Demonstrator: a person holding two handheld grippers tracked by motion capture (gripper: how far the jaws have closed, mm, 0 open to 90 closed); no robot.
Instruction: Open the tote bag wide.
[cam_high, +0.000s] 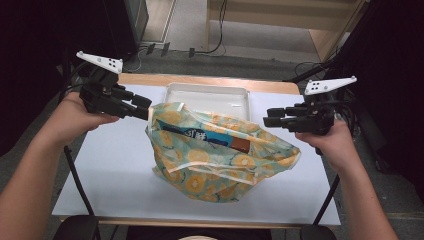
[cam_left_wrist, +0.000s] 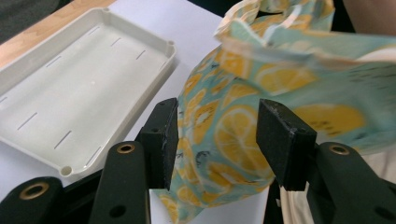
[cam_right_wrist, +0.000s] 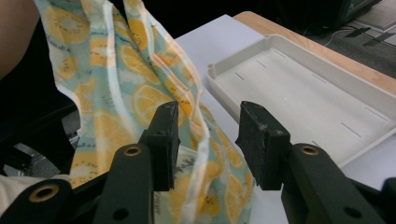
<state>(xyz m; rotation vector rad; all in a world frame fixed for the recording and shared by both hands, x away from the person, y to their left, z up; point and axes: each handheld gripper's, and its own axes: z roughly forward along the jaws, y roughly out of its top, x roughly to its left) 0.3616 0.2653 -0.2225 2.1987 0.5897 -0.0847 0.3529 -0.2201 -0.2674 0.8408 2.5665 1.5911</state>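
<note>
A teal cloth bag printed with lemon slices sags over the middle of the white table. Something dark blue and brown shows at its top. My left gripper is at the bag's raised left corner. In the left gripper view the cloth fills the gap from pad to pad, so the left gripper is shut on it. My right gripper points at the bag's upper right edge. In the right gripper view a fold of the bag hangs by one pad with a gap to the other, so the right gripper is open.
A shallow white tray lies behind the bag at the table's far side; its rim is near my left jaws, and its corner is near my right jaws. Bare tabletop lies in front of the bag. Cables run across the floor beyond the table.
</note>
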